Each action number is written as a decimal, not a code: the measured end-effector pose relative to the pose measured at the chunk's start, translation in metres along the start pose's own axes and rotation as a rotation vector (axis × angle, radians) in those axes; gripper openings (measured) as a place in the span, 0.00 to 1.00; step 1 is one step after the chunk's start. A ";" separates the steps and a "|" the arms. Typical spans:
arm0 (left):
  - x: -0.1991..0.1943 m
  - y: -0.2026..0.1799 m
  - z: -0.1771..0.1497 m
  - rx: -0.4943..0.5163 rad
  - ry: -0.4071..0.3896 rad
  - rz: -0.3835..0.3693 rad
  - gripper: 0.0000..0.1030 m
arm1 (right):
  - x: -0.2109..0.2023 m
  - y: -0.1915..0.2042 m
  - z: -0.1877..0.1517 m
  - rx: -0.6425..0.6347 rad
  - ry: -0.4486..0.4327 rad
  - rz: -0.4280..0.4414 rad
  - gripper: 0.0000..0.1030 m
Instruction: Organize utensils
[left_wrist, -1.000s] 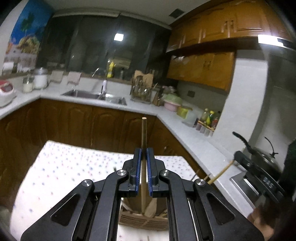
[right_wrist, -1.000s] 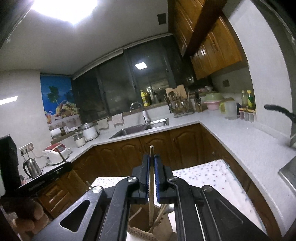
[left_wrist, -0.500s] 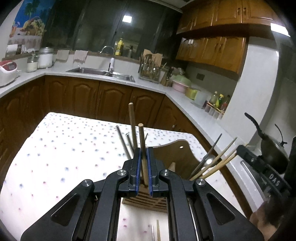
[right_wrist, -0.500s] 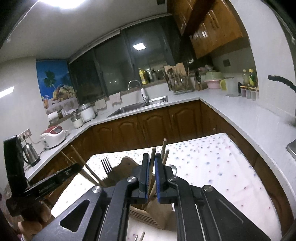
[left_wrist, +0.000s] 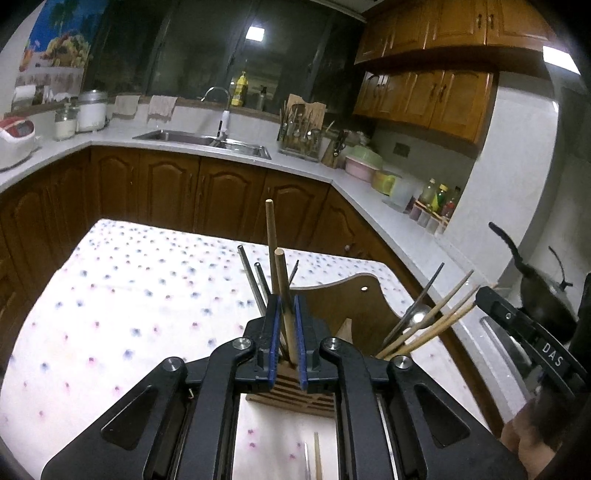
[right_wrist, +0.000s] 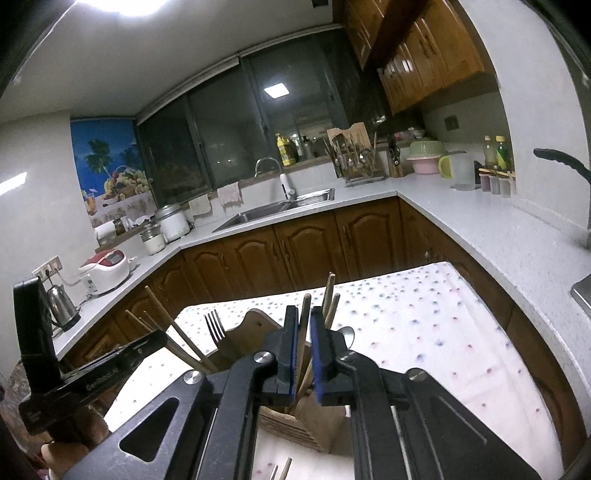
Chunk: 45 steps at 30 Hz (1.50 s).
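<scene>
A wooden utensil holder (left_wrist: 354, 306) stands on the dotted tablecloth (left_wrist: 129, 295). My left gripper (left_wrist: 287, 299) hangs over its left slot, jaws opening. A wooden chopstick (left_wrist: 282, 280) stands loose between the pads, beside a taller wooden stick (left_wrist: 271, 240) and metal chopsticks (left_wrist: 249, 273). In the right wrist view my right gripper (right_wrist: 303, 310) is over the same holder (right_wrist: 255, 325), jaws opening too. Another wooden chopstick (right_wrist: 304, 314) stands free between its pads, near other sticks (right_wrist: 328, 295). A fork (right_wrist: 214, 325) and more chopsticks (right_wrist: 166, 325) fill another slot.
Loose utensils (left_wrist: 317, 454) lie on the cloth just below the grippers. The right tool's black body (left_wrist: 524, 332) sits at the right edge of the left wrist view. Counters with a sink (left_wrist: 207, 142), a rice cooker (right_wrist: 107, 266) and a wok (left_wrist: 546, 299) ring the table.
Both grippers have sunk toward the holder, bringing their chopsticks down into its slots. Each pair of pads, closed tight on a stick before, now stands slightly apart from it.
</scene>
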<state>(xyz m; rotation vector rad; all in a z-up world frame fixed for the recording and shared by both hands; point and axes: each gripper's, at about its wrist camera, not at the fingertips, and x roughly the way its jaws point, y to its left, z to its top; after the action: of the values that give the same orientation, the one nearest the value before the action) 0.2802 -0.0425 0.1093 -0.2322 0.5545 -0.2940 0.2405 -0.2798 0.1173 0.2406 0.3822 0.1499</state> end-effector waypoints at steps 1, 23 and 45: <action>-0.003 0.000 0.000 -0.004 -0.003 -0.001 0.16 | -0.001 0.000 -0.001 0.004 -0.004 0.003 0.11; -0.099 0.032 -0.081 -0.070 -0.053 0.134 0.84 | -0.072 0.002 -0.054 0.091 -0.094 0.065 1.00; -0.181 0.020 -0.149 0.047 -0.195 0.245 0.99 | -0.166 0.044 -0.111 -0.056 -0.226 0.037 1.00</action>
<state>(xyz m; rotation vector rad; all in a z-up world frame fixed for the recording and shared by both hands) 0.0561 0.0161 0.0675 -0.1437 0.3776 -0.0451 0.0408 -0.2464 0.0871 0.2068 0.1493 0.1678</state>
